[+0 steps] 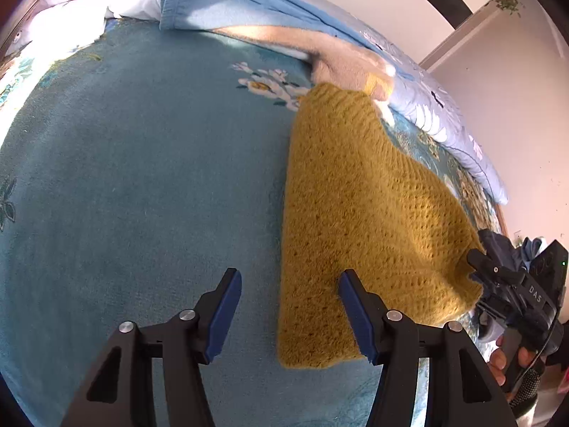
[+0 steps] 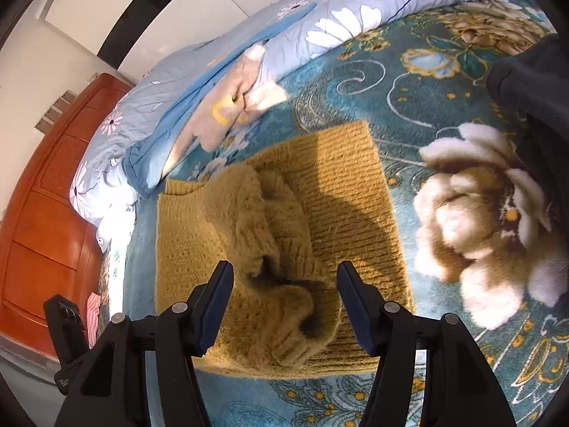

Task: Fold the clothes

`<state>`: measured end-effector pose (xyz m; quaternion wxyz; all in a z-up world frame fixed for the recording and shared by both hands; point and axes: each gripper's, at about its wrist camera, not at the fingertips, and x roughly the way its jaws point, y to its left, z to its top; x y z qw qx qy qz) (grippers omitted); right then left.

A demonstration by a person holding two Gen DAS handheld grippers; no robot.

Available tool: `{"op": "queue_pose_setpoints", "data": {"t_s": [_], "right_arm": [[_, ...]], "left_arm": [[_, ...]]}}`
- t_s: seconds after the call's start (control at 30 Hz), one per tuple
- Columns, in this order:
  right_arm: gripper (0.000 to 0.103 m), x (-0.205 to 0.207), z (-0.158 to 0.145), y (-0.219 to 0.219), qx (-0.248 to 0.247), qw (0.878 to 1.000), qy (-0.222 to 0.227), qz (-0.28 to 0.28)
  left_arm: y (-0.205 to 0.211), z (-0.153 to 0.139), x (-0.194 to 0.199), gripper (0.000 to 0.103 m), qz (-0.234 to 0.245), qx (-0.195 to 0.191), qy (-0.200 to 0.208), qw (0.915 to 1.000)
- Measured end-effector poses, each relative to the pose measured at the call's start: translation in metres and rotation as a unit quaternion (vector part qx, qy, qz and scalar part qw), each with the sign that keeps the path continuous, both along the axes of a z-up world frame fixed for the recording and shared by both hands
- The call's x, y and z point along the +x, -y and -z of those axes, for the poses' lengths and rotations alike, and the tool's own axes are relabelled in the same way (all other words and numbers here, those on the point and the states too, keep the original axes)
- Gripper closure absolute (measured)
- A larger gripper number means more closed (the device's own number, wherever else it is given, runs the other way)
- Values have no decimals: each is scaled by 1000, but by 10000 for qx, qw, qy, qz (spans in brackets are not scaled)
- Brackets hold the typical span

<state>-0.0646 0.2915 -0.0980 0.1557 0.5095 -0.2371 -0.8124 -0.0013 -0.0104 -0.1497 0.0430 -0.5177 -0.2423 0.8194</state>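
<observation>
A big teal blanket [image 1: 142, 178] with flowers covers the bed, and a yellow sweater [image 2: 284, 249] lies flat on it. The left gripper [image 1: 290, 315] is spread wide with nothing in it, the sweater at its 2 o'clock. The right gripper [image 2: 284, 302] gapes wide over the sweater's bunched sleeve, gripping nothing.

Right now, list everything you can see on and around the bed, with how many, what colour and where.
knit sweater: one, mustard yellow, partly folded on the bedspread, sleeves bunched on top
bedspread: one, teal with floral pattern, covering the bed
quilt: one, pale blue with white flowers, along the far edge
plush blanket: one, beige and white, lying against the quilt
blue garment: one, light blue, at the far end of the bed
dark garment: one, black, at the right edge
wooden cabinet: one, reddish brown, beside the bed
left tongs: open, above the sweater's edge
right tongs: open, over the bunched sleeves
</observation>
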Motion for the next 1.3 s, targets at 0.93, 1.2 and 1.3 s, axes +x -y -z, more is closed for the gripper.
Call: {"op": "queue_pose_setpoints", "data": {"t_s": [0.93,1.2,1.3], "right_arm": [[87,12,18,-65,-835,9903,305,1069],[83,12,23,-69,-879,9916,310,895],[68,14,15,-69,-709,9948,141,723]], "left_arm": [[-30,1,-7,31,592,371,114,9975],[-29,3,-9,25,643,402,60,9971],[-29,-4,-14,25,743,387,-129,9964]]}}
